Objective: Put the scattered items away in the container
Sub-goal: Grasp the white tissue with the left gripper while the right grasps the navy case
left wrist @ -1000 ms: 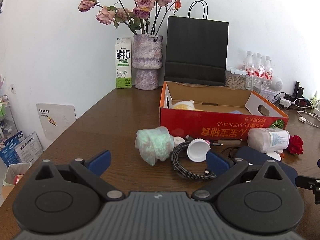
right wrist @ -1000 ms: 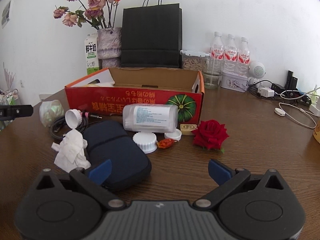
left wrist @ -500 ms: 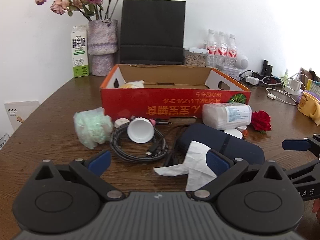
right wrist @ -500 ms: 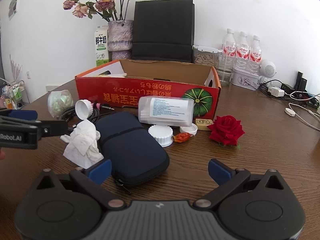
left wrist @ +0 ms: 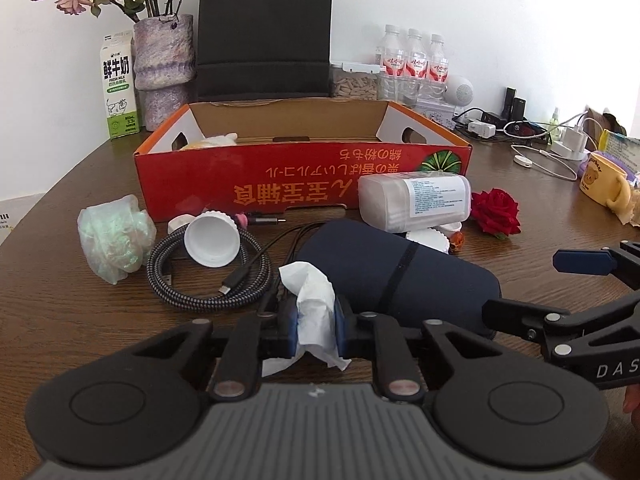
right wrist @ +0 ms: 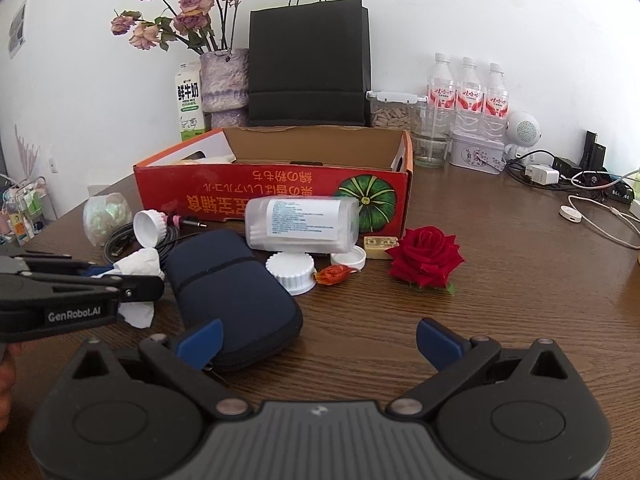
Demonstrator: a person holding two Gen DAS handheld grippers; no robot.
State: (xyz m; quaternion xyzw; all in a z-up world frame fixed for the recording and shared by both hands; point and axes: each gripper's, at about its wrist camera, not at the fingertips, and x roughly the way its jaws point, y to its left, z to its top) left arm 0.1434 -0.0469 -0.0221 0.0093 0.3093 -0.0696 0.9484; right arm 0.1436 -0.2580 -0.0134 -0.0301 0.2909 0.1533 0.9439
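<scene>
Item 1: crumpled white paper tissue (left wrist: 314,312), lower centre of my left wrist view. My left gripper (left wrist: 316,330) has just been closing on it; the blue pads now pinch the tissue from both sides, its top standing above the fingers and a corner hanging below them. It sits at the near left edge of the dark navy zipped fabric pouch (left wrist: 396,276), touching it.

Item 2: coiled grey braided cable (left wrist: 208,276), left of the tissue, with a white ribbed plastic cap (left wrist: 212,240) lying on the coil.

Item 3: pale green crumpled plastic bag (left wrist: 114,236), further left, near the cable.

Item 4: clear plastic tub with a printed label (right wrist: 302,224), on its side just in front of the box; a white ribbed lid (right wrist: 291,270) and an orange wrapped sweet (right wrist: 332,274) lie below it.

Item 5: red artificial rose (right wrist: 426,258), right of the tub.

Item 6: open red cardboard box with a pumpkin print (left wrist: 304,188), upper centre, behind all the loose items; something pale lies in its left corner.

My right gripper (right wrist: 318,340), bottom of the right wrist view, has fingers spread wide with nothing between them; its left pad hangs over the pouch's near end.

Surface: dark wooden table (right wrist: 500,300).
</scene>
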